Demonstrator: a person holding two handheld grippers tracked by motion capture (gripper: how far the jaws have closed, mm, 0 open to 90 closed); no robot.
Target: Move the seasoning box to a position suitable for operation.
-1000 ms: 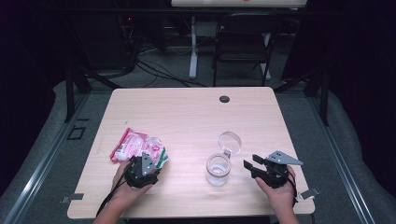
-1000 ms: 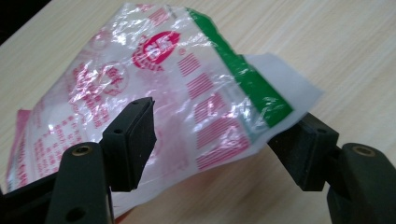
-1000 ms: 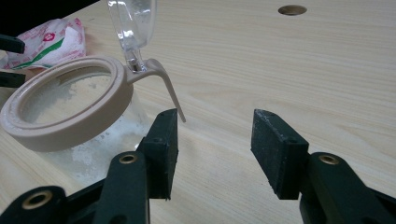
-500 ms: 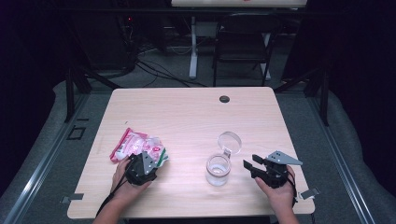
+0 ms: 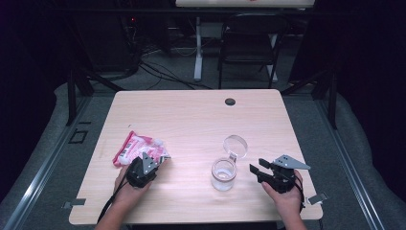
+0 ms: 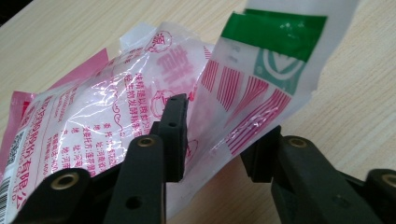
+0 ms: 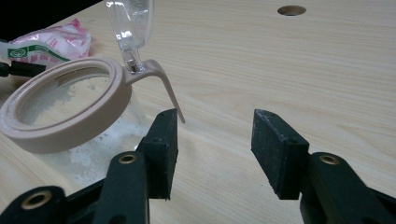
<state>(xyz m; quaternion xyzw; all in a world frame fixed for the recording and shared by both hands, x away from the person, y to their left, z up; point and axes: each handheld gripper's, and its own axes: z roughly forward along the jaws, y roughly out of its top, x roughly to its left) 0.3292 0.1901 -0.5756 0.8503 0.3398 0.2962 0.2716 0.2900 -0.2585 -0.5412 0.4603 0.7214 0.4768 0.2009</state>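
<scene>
A pink and white plastic bag (image 5: 136, 146) with a green-striped end lies at the table's front left. My left gripper (image 5: 154, 158) is at its near end. In the left gripper view the bag (image 6: 116, 93) has that end between my jaws (image 6: 224, 126), which have just been closing around it and still stand well apart. A clear jar (image 5: 223, 173) with a beige rim and white powder inside stands at front centre, its hinged clear lid (image 5: 235, 143) flipped back. My right gripper (image 5: 256, 167) rests open just right of the jar (image 7: 65, 112), with nothing between its jaws (image 7: 217, 121).
The wooden table (image 5: 191, 120) has a round cable hole (image 5: 230, 101) near its far edge. A dark chair (image 5: 249, 43) and cables sit on the floor beyond the table. A person's hands hold both grippers at the near edge.
My left gripper's jaws have narrowed around the bag's near end. The right hand and the jar have stayed put.
</scene>
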